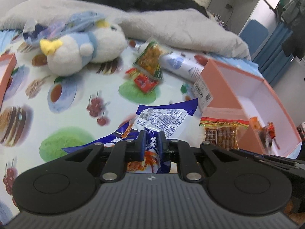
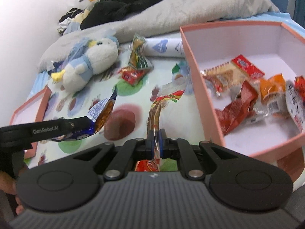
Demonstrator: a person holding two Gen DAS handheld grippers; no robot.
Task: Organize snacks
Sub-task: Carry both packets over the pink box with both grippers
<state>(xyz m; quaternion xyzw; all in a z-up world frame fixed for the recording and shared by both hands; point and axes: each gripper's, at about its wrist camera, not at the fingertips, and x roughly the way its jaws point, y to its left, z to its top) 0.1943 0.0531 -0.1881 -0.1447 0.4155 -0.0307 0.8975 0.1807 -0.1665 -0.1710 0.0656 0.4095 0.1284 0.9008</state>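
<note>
My left gripper [image 1: 152,135] is shut on a blue and white snack bag [image 1: 162,116], held above the printed sheet; the bag also shows in the right wrist view [image 2: 101,112]. My right gripper [image 2: 154,134] is shut on a long red and yellow snack packet [image 2: 162,105], seen beside the box in the left wrist view [image 1: 221,133]. A pink box [image 2: 202,99] to the right holds several red and orange snack packets [image 2: 240,103]. A green and red snack packet [image 1: 148,64] lies on the sheet further back [image 2: 136,63].
A white and blue plush penguin [image 1: 83,49] lies at the back left. A white bottle [image 1: 183,64] lies beside the box. A pink box lid [image 2: 30,112] sits at the left. A grey blanket [image 1: 152,19] and dark clothes lie behind.
</note>
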